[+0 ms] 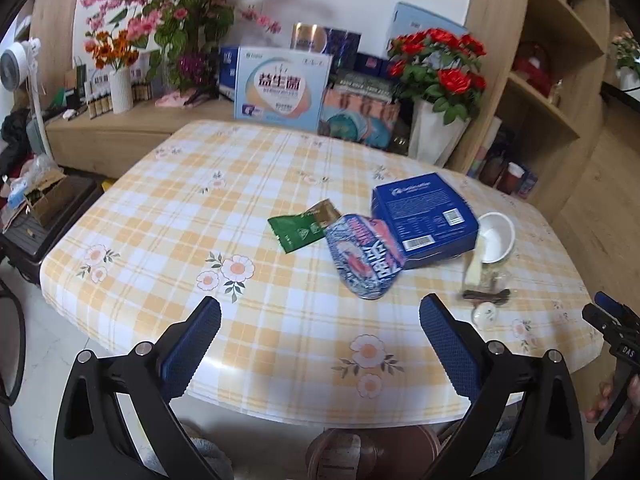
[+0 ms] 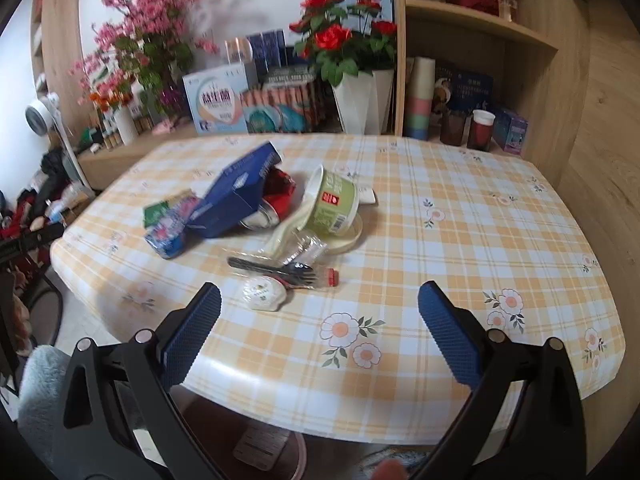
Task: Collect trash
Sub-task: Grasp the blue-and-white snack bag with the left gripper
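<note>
A checked tablecloth [image 2: 440, 208] bears piled trash (blue box [image 1: 424, 216] topmost); each hand-held gripper [image 1: 320, 320] [image 2: 320, 308] gapes wide, empty.

Left gripper [image 1: 320, 320]: jaws spread wide, nothing between the blue pads, pointing toward 12 o'clock.
Right gripper [image 2: 319, 306]: jaws spread wide, empty, also aimed at 12 o'clock.
Right gripper from the left wrist camera: at 3 o'clock, low at the frame edge.
Hand [image 1: 618, 404]: fingers wrapped around the right gripper's handle.
</note>
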Action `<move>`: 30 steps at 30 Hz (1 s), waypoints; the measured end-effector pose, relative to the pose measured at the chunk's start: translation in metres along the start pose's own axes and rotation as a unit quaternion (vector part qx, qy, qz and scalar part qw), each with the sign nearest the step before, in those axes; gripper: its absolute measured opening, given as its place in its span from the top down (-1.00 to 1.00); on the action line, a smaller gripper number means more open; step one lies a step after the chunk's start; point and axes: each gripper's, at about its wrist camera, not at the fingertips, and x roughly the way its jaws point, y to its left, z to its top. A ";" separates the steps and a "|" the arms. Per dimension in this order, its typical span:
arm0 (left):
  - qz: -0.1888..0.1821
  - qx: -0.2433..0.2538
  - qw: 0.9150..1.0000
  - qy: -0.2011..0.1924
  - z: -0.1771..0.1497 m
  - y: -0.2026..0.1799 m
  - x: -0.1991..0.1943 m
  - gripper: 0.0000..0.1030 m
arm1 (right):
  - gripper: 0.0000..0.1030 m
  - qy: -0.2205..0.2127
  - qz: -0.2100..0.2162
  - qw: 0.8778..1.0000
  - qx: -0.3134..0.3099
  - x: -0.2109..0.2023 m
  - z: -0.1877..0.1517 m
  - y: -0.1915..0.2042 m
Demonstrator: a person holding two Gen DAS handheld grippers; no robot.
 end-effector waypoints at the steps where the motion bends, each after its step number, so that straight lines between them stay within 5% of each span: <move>1: 0.013 0.001 1.000 0.008 0.002 0.001 0.007 -0.89 | -0.89 0.001 -0.002 1.000 -0.007 0.007 0.000 0.001; 3: 0.046 0.007 0.999 0.021 0.006 0.002 0.023 -0.89 | -0.89 0.002 -0.005 1.000 -0.019 0.018 0.001 0.004; 7: 0.015 0.002 0.999 0.044 0.013 0.004 0.058 -0.82 | -0.88 0.019 0.006 0.999 -0.027 0.045 0.003 0.008; 10: -0.014 -0.013 0.997 0.072 0.019 0.005 0.087 -0.42 | -0.88 0.028 0.012 0.999 -0.023 0.063 0.004 0.009; 12: -0.035 -0.033 0.994 0.097 0.023 0.005 0.108 0.07 | -0.87 0.032 0.020 0.999 -0.022 0.074 0.006 0.011; 14: -0.055 -0.052 0.990 0.116 0.025 0.005 0.126 0.22 | -0.86 0.036 0.025 0.999 -0.021 0.082 0.007 0.012; 24: -0.155 -0.158 0.962 0.161 0.025 0.017 0.173 0.34 | -0.75 0.059 0.037 0.997 -0.025 0.104 0.009 0.010; 30: -0.192 -0.175 0.953 0.155 0.027 0.017 0.191 0.37 | -0.75 0.065 0.035 0.997 -0.026 0.109 0.008 0.009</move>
